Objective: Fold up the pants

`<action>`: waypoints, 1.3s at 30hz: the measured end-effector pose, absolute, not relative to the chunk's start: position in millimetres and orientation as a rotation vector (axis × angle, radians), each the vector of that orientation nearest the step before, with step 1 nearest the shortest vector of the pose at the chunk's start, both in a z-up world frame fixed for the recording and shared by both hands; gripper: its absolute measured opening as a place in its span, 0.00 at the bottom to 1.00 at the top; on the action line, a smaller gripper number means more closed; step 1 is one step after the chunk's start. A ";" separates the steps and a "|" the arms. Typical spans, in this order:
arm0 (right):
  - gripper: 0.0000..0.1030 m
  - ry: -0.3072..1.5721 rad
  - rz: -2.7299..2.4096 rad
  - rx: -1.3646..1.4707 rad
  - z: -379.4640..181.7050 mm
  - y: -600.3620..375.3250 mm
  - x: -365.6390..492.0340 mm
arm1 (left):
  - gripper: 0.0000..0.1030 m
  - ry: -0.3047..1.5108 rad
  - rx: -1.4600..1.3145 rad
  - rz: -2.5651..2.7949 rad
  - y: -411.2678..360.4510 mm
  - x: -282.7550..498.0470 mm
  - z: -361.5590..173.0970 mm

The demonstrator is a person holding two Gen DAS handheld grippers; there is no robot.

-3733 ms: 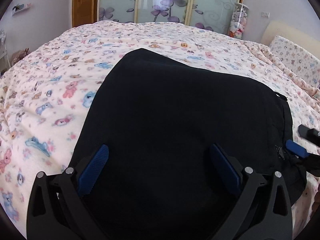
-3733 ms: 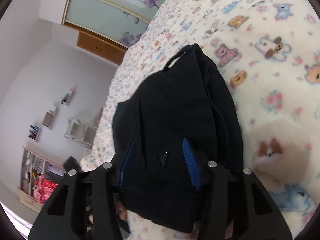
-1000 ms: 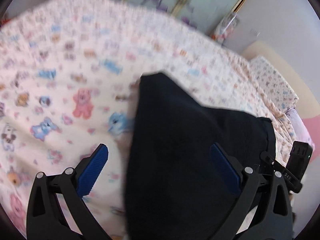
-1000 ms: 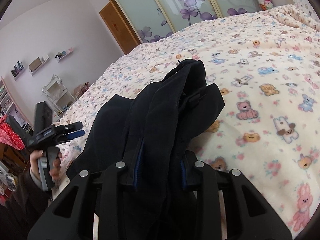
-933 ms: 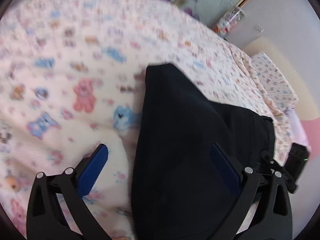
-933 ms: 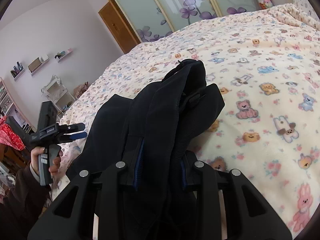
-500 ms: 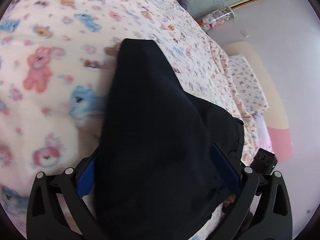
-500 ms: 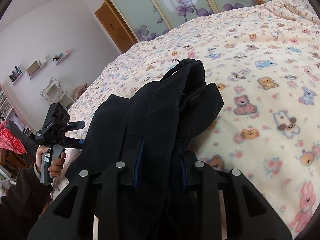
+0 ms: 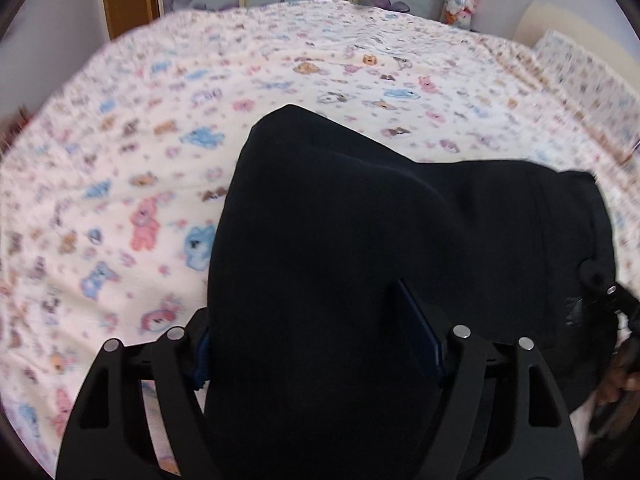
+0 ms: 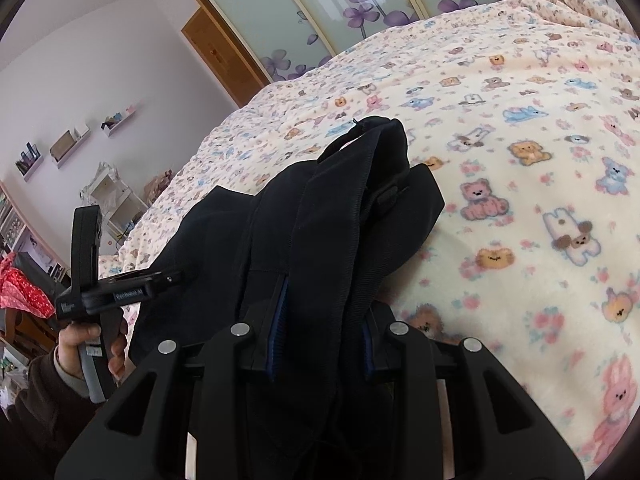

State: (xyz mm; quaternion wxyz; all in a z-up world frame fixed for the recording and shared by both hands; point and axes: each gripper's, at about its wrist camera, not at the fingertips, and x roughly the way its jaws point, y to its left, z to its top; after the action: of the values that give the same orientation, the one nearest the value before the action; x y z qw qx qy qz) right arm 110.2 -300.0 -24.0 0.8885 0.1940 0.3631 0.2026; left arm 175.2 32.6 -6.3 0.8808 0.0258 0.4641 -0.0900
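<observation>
The black pants (image 9: 360, 240) lie folded in a thick bundle on the bed's animal-print blanket (image 9: 140, 160). My left gripper (image 9: 316, 340) is shut on the near left edge of the bundle; the cloth covers its left finger. My right gripper (image 10: 320, 332) is shut on the waistband end of the pants (image 10: 340, 216), with thick folds between its blue pads. In the right wrist view the left gripper (image 10: 160, 280) shows at the far left, its tips buried in the cloth. The right gripper's body shows at the right edge of the left wrist view (image 9: 616, 300).
The blanket (image 10: 540, 140) covers the whole bed around the pants. A wardrobe with floral glass doors (image 10: 352, 12) stands behind the bed. A pillow (image 9: 580, 68) lies at the far right. Shelves and a small cart (image 10: 108, 196) stand by the left wall.
My left gripper has swung onto the pants and closed on their left edge; it was wide open before. My right gripper has stayed shut on the waistband end and hardly moved.
</observation>
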 end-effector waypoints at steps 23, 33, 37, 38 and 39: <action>0.29 0.710 0.447 0.555 -22.9 -315.2 111.4 | 0.27 0.877 0.030 -0.159 30.4 159.3 8.5; 0.27 0.576 0.448 0.567 5.9 -330.0 131.6 | 0.16 0.738 -0.029 -0.204 12.3 170.0 39.2; 0.26 0.500 0.405 0.587 13.9 -354.3 140.5 | 0.16 0.687 -0.036 -0.243 -8.1 189.6 43.3; 0.26 0.494 0.391 0.593 12.8 -359.3 142.0 | 0.16 0.682 -0.036 -0.252 -13.2 194.2 42.5; 0.26 0.498 0.375 0.603 9.1 -365.0 143.8 | 0.16 0.682 -0.032 -0.261 -19.2 199.7 40.3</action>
State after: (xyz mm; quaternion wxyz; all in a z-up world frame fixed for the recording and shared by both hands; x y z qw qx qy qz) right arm 143.8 -365.0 9.1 0.9074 0.2921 0.2413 0.1816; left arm 199.7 -19.2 40.3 0.9340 -0.0156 0.3333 -0.1276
